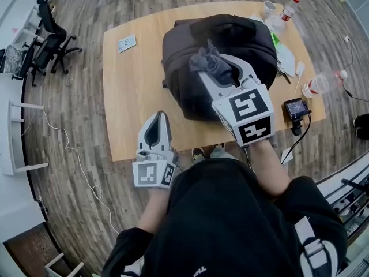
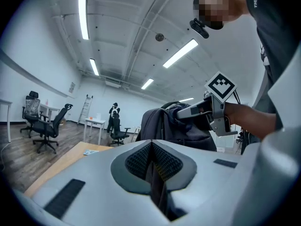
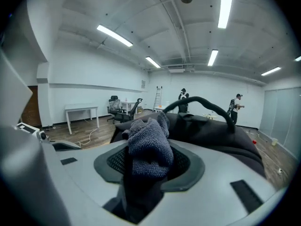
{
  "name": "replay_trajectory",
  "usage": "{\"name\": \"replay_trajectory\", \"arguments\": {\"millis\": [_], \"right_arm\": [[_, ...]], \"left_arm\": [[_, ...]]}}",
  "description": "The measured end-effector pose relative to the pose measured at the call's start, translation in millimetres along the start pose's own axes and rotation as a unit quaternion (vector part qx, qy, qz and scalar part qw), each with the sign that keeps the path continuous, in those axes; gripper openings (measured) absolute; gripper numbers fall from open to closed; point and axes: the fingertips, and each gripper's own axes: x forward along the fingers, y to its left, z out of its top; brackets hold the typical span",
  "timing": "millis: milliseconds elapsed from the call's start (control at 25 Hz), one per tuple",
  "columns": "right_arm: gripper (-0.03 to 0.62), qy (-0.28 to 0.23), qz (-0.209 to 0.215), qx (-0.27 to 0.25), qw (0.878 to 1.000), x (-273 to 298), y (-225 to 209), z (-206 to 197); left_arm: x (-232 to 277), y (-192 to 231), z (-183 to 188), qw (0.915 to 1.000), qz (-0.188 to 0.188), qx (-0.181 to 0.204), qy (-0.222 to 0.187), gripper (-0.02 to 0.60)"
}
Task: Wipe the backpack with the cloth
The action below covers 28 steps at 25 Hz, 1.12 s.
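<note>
1. The right tongs (image 1: 213, 68) and the left tongs (image 1: 159, 119) each carry black-and-white square markers (image 1: 248, 105) on the cube at their rear. These are coded patterns, with no letters or numbers.
2. In the left gripper view, white letters beginning "THE" run down the person's dark shirt (image 2: 275, 41), above and right of the left tongs. The rest cannot be read.
3. The card (image 1: 127, 42) on the desk (image 1: 132, 97), beyond the left tongs, has print too small to read.
4. Two bottles (image 1: 290, 9) (image 1: 320, 84) with red labels stand right of the right tongs, and their wording is illegible.
5. The small screen device (image 1: 296, 108) just right of the right tongs shows nothing readable.
</note>
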Motion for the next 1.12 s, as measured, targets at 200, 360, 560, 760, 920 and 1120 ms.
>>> {"name": "replay_trajectory", "arguments": {"millis": [200,360,560,760,920,1120], "right_arm": [[0.183,0.004,0.037,-0.046,0.998,5.2,44.8,8.0],[0.181,0.056,0.070,-0.089,0.992,0.5,75.5,-19.5],[0.181,0.077,0.048,-0.106,0.990,-6.6,79.2,-34.1],[0.181,0.086,-0.002,-0.095,0.992,-17.4,55.8,-47.3],[0.181,0.101,-0.064,-0.089,0.989,-32.9,18.2,-64.2],[0.181,0.100,-0.097,-0.083,0.987,-53.8,-8.8,-70.3]], "left_arm": [[-15.8,9.9,1.4,0.9999,0.013,-0.005,-0.005,0.015],[-21.8,11.8,1.0,0.9999,0.009,-0.008,-0.007,0.015],[-22.1,3.3,-3.3,0.9998,-0.017,-0.013,-0.004,0.015],[-14.3,-8.2,-7.9,0.9983,-0.057,-0.009,-0.004,0.015],[-8.8,-14.9,-5.6,0.9967,-0.080,-0.003,-0.007,0.015],[-2.7,-20.9,3.6,0.9959,-0.089,0.001,-0.017,0.015]]}}
